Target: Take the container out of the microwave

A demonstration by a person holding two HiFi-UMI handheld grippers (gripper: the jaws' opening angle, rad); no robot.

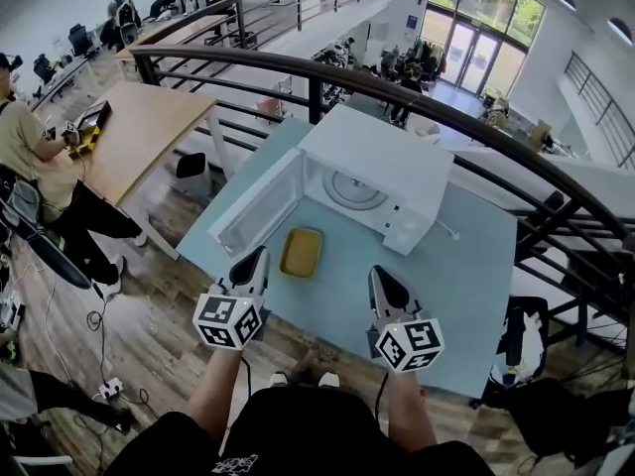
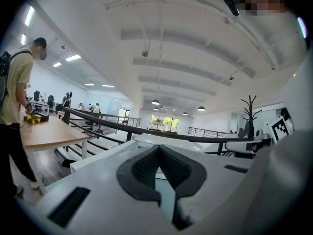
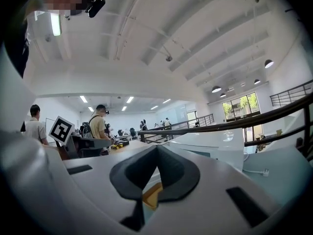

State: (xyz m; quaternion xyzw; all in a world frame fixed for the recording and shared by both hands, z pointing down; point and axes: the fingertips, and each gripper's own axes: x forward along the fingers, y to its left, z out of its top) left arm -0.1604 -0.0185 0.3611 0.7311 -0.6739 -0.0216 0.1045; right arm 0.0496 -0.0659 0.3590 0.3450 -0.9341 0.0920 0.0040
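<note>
The yellow container (image 1: pixel 301 252) lies on the counter (image 1: pixel 466 266) just in front of the microwave (image 1: pixel 387 172), beside its open door (image 1: pixel 260 203), so the task looks done. The cavity shows only the turntable.

The left hand-held gripper (image 1: pixel 258 258) and right hand-held gripper (image 1: pixel 380 278) hover near it, each with jaws together on nothing.

The likely risk is the door: swung shut, it could catch the container and push it across the counter. A stray forward move by the closed left tip could also nudge it.
</note>
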